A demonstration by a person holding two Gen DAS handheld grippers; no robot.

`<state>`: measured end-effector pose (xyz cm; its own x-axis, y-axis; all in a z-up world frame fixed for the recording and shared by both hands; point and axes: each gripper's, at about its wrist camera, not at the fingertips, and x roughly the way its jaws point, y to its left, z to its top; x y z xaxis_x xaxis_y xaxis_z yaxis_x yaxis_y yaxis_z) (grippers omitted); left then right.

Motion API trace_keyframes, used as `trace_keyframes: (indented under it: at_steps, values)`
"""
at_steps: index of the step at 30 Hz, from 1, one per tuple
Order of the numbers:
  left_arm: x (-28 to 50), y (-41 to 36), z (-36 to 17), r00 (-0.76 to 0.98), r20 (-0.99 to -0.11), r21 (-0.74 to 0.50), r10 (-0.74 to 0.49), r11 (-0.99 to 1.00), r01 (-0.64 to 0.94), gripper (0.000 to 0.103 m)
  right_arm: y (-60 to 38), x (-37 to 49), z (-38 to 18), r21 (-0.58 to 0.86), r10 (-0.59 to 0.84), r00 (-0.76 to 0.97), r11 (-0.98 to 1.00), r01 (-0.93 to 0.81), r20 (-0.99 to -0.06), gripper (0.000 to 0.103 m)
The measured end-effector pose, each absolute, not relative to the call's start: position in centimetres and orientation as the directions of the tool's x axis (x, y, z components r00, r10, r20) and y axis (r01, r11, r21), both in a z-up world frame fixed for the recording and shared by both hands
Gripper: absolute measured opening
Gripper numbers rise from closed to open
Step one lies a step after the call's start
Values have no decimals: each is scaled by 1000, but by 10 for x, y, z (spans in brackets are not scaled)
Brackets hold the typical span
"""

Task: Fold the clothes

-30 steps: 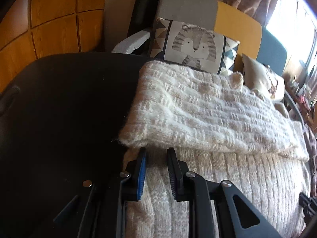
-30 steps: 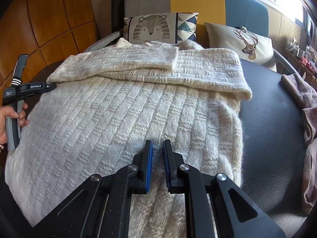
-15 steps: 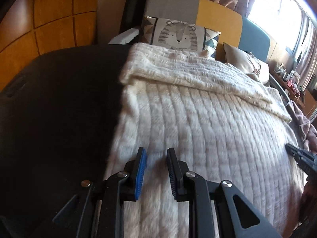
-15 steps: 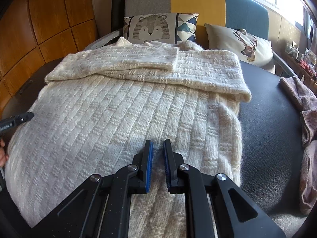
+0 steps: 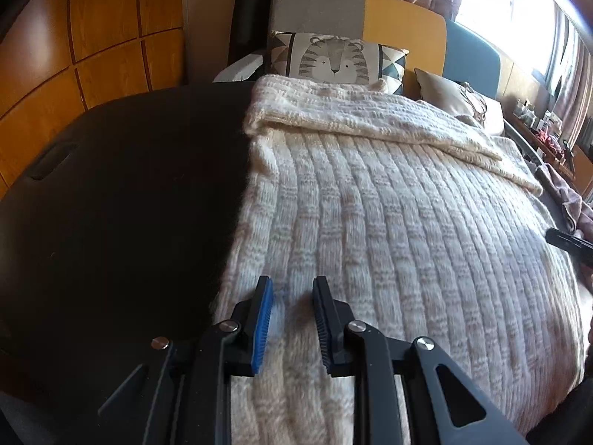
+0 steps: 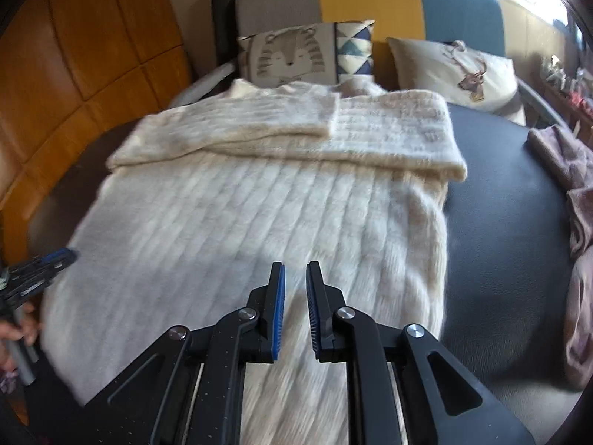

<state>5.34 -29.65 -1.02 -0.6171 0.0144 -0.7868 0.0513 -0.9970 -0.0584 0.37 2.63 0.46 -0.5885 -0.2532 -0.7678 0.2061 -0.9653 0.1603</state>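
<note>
A cream knit sweater (image 5: 389,204) lies flat on the black table (image 5: 129,185), its sleeves (image 6: 296,126) folded across the far end. My left gripper (image 5: 292,282) hovers over the sweater's left edge near the hem, jaws a little apart with nothing between them. In the right wrist view the left gripper (image 6: 40,263) shows at the left edge, held by a hand (image 6: 11,333). My right gripper (image 6: 295,269) hangs over the sweater (image 6: 241,204) right of its middle near the hem. Its jaws are opening and hold nothing. Its tip (image 5: 567,241) shows at the right of the left wrist view.
A pinkish garment (image 6: 578,193) lies bunched at the table's right edge. Beyond the table (image 6: 500,185) stands a sofa with a tiger cushion (image 5: 333,59) and a deer cushion (image 6: 456,70). Wooden wall panels (image 5: 111,37) run along the left.
My left gripper has drawn back from the folded sleeve along the sweater's left edge toward the hem. The right gripper's jaws have spread slightly; it has stayed in place.
</note>
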Motion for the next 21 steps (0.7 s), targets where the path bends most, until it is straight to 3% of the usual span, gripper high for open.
trace_keyframes:
  at_steps: [1, 4, 14, 21]
  values:
    - [56, -297, -10, -618, -786, -54, 13, -997, 48, 22, 25, 11, 4, 143, -245, -574, -966, 217, -782, 24]
    - [59, -299, -9, -617, -787, -60, 18, -997, 47, 22, 28, 28, -2, 108, -225, -547, -965, 238, -806, 28]
    - [84, -303, -4, -593, -805, -22, 0, -999, 30, 22, 64, 78, 10, 185, -249, -531, -968, 171, -810, 28]
    - [103, -304, -5, -583, -812, 22, -19, -1000, 2, 23, 62, 95, 0, 156, -229, -490, -970, 186, -841, 29]
